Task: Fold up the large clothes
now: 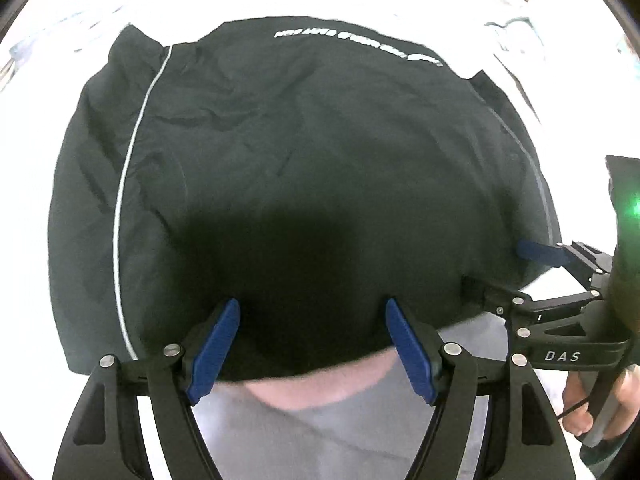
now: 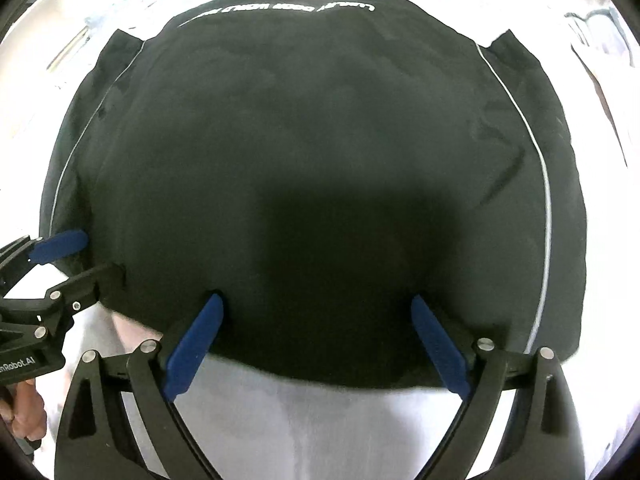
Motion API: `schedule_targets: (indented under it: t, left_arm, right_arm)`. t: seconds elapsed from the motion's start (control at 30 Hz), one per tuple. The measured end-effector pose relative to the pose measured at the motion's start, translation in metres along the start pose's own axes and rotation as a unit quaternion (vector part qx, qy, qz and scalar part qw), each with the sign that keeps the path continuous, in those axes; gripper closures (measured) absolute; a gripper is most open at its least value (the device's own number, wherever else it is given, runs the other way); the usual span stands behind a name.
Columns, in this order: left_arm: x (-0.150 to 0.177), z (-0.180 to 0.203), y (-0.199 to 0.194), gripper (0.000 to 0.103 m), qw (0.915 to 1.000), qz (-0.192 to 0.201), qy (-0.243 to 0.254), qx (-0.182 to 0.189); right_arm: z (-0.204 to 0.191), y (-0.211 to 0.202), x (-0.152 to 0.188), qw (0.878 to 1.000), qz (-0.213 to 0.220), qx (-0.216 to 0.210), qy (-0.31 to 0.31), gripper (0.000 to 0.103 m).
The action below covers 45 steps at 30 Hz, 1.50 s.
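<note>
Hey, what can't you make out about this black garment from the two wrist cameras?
- White lettering on the black garment: upside down, too small, both views.
- Near hem, middle: lost in dark shadow, both views.
- Surface beyond garment: overexposed white.
- Layers beneath: hidden by top fabric.

Matt black cloth under my plastic fingers

The black garment [image 1: 304,152] is looking like soft matt cloth, lightly creased, lying on smooth white cloth [image 2: 320,420]; my left gripper [image 1: 312,344] is showing matt black plastic, blue ribbed pads [image 1: 214,344], shiny metal pins.
</note>
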<state>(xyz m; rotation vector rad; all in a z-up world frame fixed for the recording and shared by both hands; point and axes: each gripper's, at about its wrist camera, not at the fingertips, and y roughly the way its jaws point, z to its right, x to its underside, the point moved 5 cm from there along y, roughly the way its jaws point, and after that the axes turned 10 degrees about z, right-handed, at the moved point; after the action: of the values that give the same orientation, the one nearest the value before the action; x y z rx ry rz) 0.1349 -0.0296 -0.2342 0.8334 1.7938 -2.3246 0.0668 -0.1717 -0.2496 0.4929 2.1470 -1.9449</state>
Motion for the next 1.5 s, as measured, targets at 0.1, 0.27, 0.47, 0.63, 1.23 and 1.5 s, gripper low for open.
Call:
schedule_targets:
  t: [0.1, 0.27, 0.47, 0.63, 1.23, 1.5]
  left_arm:
    - [0.002, 0.005, -0.022, 0.027, 0.9999, 0.004, 0.009, -0.003]
    - [0.011, 0.005, -0.052, 0.027, 0.9998, 0.015, 0.001, -0.013]
    - [0.004, -0.007, -0.086, 0.027, 0.9987, 0.041, -0.018, -0.026]
    - [-0.007, -0.001, -0.11, 0.027, 0.9967, 0.07, -0.014, -0.037]
    - [-0.066, -0.106, -0.128, 0.026, 0.9855, 0.117, -0.051, -0.112]
    - [-0.089, -0.157, -0.091, 0.026, 0.9903, 0.092, -0.089, -0.053]
  right_arm:
    - [0.0, -0.017, 0.009, 1.0, 0.004, 0.0, 0.003, 0.007]
    - [0.005, -0.057, 0.027, 1.0, 0.023, 0.012, 0.009, 0.007]
    - [0.005, -0.108, 0.018, 0.997, 0.073, 0.038, 0.015, 0.007]
    - [0.015, -0.144, 0.012, 0.992, 0.11, 0.059, 0.016, 0.007]
    - [0.077, -0.148, -0.015, 0.985, 0.12, 0.121, 0.036, 0.007]
    - [0.136, -0.113, -0.05, 0.986, 0.109, 0.087, 0.086, 0.007]
